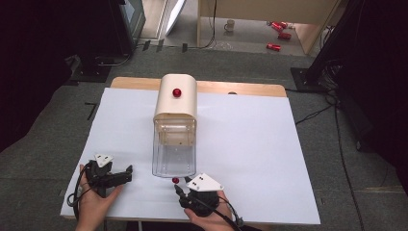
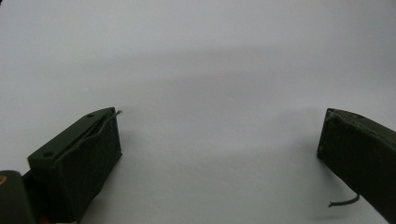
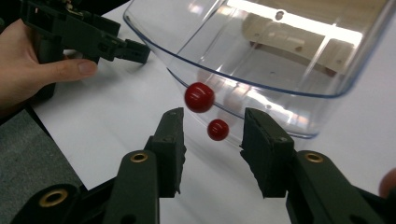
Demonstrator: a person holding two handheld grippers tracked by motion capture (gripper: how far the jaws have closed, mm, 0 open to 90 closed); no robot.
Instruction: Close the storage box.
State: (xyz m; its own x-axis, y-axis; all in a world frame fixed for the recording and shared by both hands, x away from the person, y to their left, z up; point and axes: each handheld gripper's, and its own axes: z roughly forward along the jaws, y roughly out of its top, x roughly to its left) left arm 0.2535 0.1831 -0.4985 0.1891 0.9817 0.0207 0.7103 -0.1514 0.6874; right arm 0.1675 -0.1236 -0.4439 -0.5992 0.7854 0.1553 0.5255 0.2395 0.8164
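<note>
Reaching at lower centre, the right hand-held gripper (image 3: 212, 135), jaws apart, nears a small ball (image 3: 218, 129): hard, light, slippery; pinch its middle.

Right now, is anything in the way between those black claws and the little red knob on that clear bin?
Nothing visible. The red knob on the clear bin sits just ahead of the right gripper, between its open jaws; only bare white table lies between.

lab or workshop, carpet floor (image 1: 43, 144), floor cables (image 1: 337, 130), equipment stands (image 1: 312, 72)
</note>
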